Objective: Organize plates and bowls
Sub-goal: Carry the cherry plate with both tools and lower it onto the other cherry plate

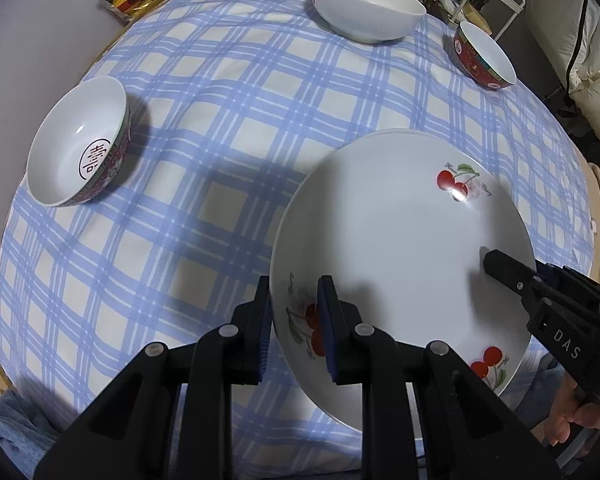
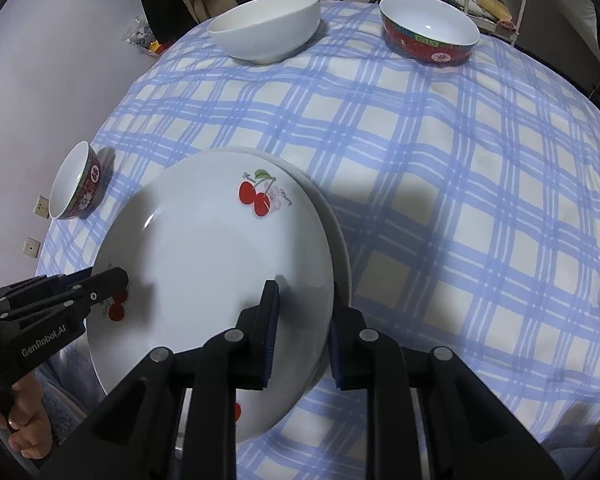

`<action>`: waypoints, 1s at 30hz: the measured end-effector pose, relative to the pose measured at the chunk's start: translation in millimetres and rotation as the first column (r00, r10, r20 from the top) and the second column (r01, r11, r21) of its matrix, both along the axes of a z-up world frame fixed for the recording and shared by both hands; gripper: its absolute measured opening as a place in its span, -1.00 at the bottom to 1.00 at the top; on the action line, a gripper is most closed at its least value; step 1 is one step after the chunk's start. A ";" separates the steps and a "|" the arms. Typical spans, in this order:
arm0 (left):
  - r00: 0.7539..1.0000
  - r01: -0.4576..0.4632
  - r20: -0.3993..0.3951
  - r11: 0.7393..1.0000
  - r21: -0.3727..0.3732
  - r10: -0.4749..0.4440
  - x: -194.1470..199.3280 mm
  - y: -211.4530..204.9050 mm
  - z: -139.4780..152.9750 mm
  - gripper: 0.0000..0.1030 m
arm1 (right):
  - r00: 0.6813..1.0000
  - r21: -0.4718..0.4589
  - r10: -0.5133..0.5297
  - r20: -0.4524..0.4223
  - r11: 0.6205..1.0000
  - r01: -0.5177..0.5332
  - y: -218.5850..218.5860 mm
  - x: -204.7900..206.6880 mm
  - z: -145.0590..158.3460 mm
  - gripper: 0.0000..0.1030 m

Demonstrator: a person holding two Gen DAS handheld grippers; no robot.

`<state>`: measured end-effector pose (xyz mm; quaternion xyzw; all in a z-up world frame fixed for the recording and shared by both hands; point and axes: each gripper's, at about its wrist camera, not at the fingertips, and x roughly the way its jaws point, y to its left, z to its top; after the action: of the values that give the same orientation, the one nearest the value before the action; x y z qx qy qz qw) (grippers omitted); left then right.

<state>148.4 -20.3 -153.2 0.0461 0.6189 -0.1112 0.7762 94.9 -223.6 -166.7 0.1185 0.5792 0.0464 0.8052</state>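
Two grippers, one plate, three bowls: your inventory, from largest item down.

Item: table under a blue-and-white checked cloth, carrying everything listed.

Item: cherry plate, white with red cherry prints on its rim, near the table's front edge. You hold it from both sides, tilted, just above a second white plate whose rim shows past its far edge.

Item: plain white bowl, upright at the far side of the table.

Item: red patterned bowl, white inside, upright beside the white bowl, apart from it.

Item: smaller red bowl, white inside with a round character mark, at the table's left edge, well apart from the others.

Item: your left gripper, jaws narrow and clamped on the cherry plate's left rim.

Item: your right gripper, jaws narrow and clamped on the plate's right rim.
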 end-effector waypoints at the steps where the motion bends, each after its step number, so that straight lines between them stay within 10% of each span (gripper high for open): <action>1: 1.000 0.002 -0.003 1.000 0.004 -0.002 -0.2 -0.9 -1.1 -0.59 | 1.000 -0.002 -0.002 -0.001 1.000 0.002 0.0 -0.6 -0.6 -0.53; 30: 1.000 0.002 0.003 1.000 0.007 -0.003 3.0 -0.8 -8.5 -0.59 | 0.998 -0.048 -0.066 0.006 0.997 0.066 4.6 -15.8 2.6 -0.54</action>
<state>151.4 -21.0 -161.7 0.0498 0.6181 -0.1098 0.7768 79.1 -219.0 -164.1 0.1181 0.5740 0.0062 0.8103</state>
